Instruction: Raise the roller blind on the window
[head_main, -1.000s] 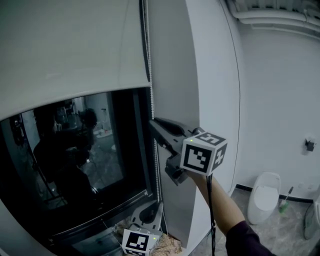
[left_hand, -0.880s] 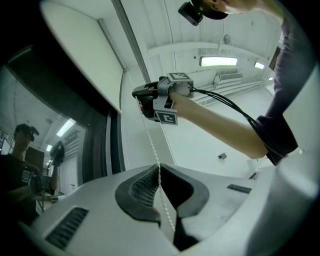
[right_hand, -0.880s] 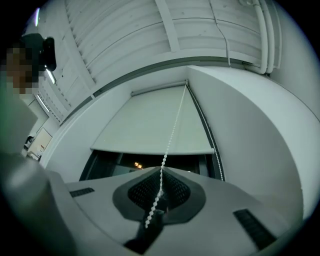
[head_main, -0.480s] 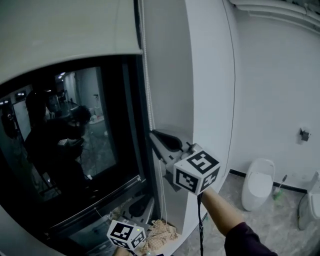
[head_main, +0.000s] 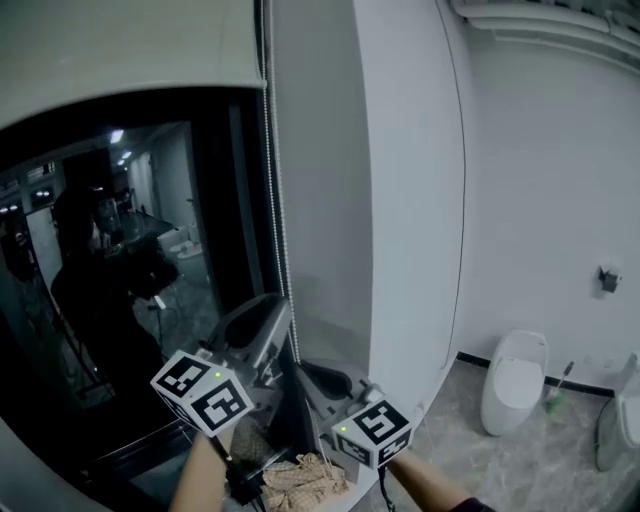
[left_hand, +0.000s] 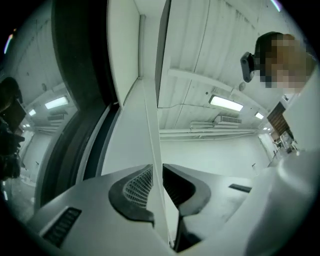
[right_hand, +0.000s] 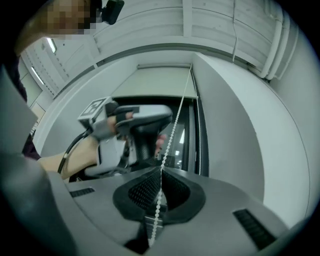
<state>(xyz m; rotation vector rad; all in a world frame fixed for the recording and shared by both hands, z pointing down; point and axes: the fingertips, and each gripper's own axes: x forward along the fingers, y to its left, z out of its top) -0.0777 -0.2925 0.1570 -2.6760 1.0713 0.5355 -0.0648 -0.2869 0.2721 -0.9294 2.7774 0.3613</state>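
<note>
- Roller blind: its lower edge sits high in the head view. The dark window glass is uncovered beneath it. A person's outline is reflected in the glass.
- Bead chain: it hangs taut down the right side of the window opening, just beside the white wall. It runs from the blind's right end down to both my tools.
- Left gripper: my jaws are drawn in to a narrow slit. A white strand fills that slit and touches both ribbed pads. It is too close to the lens to show separate beads. In the head view the tips sit right at the chain, so I record a grip on it.
- Right gripper: my jaws are closed together on the chain. The beads run plainly between the two pads and on towards the camera. This grip is lower on the chain than the left one and just beside it.
- The right gripper view shows the left tool ahead and above, with the chain passing its tips.
- Crumpled tan fabric lies at the foot of the window, below both tools.
- A toilet stands on the floor well off to the right, by the far wall.
</note>
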